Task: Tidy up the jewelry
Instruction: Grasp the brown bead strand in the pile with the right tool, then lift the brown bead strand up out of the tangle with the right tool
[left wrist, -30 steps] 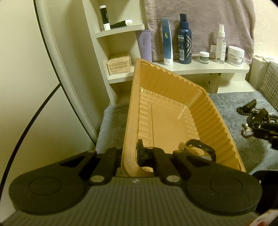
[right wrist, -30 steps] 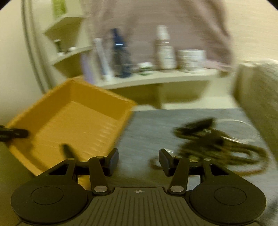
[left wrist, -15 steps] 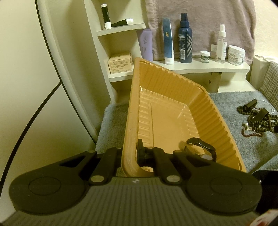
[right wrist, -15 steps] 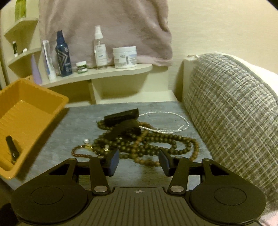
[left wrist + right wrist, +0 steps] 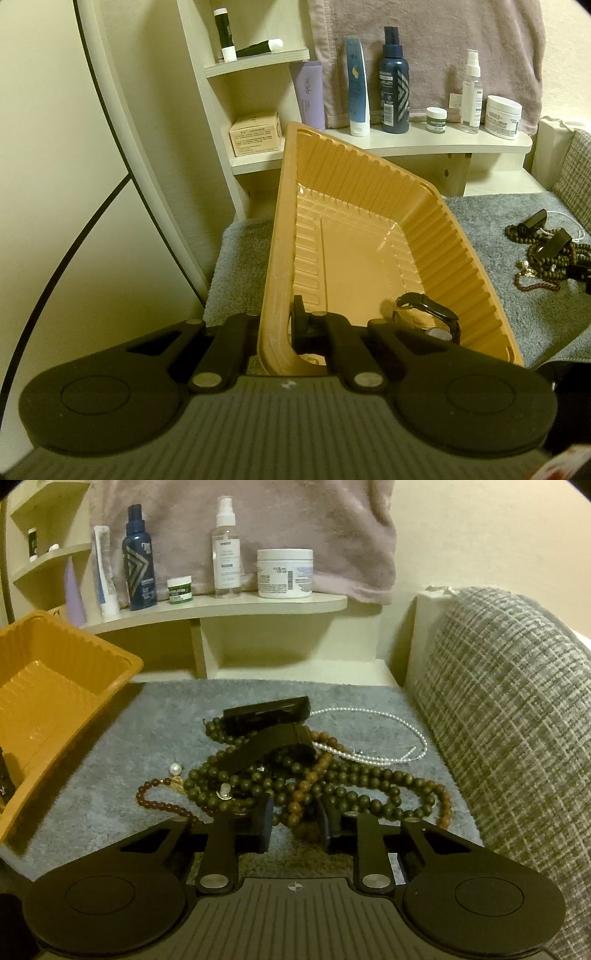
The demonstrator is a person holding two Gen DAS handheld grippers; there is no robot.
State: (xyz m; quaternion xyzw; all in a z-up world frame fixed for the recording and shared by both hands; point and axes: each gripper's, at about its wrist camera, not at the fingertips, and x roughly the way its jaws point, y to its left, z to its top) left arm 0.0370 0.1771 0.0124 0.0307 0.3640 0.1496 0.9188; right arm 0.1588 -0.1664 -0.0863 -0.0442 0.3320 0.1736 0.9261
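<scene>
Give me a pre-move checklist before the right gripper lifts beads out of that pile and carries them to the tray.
1. Left gripper shut on the orange tray rim: ok.
2. Tray tilted, open side toward the pile: ok.
3. Tray has free floor; only a watch lies in it: ok.
4. Right gripper closing with brown beads between its fingers: ok.
5. Pads already pressing on the beads: cannot tell.
6. Strand free of the tangle: not ok; dark bead strands, black clips and the pearl necklace overlap it.
</scene>
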